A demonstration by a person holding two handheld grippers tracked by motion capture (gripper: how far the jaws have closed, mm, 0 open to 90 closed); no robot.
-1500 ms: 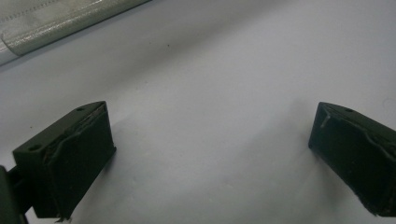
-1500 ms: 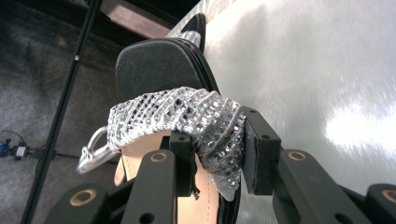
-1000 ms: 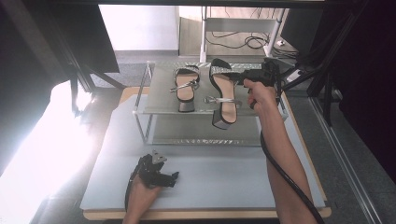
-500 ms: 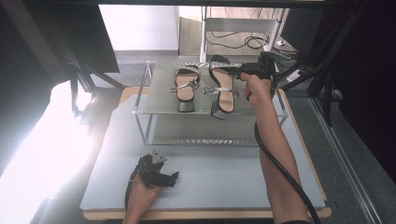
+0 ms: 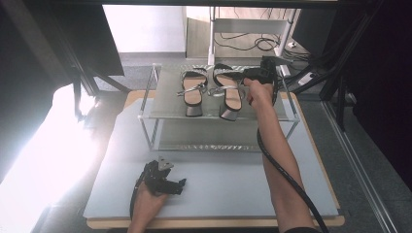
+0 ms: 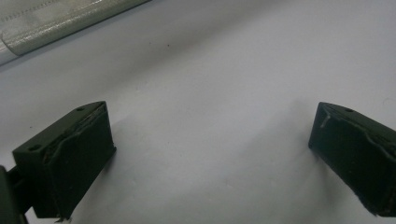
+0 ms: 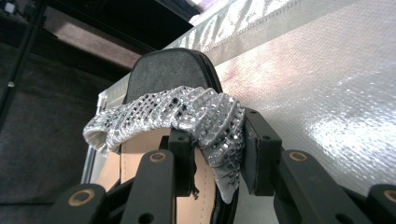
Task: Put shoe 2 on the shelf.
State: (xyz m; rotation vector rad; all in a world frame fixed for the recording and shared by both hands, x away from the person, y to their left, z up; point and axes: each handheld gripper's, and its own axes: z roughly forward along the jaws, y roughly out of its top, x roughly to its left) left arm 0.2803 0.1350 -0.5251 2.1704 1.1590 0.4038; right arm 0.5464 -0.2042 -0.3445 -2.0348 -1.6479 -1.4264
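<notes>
While the left gripper (image 5: 163,180) is resting low at the bottom left of the high view on the pale grey worktop (image 5: 218,179), its fingers (image 6: 70,158) are spread wide over bare surface. Near the top centre, the right gripper (image 7: 217,154) is pinching the sequinned silver toe strap (image 7: 187,116) of the right-hand sandal (image 5: 228,92), which is lying beside its mate (image 5: 193,90) on the shelf's (image 5: 165,104) silvery top tier.
</notes>
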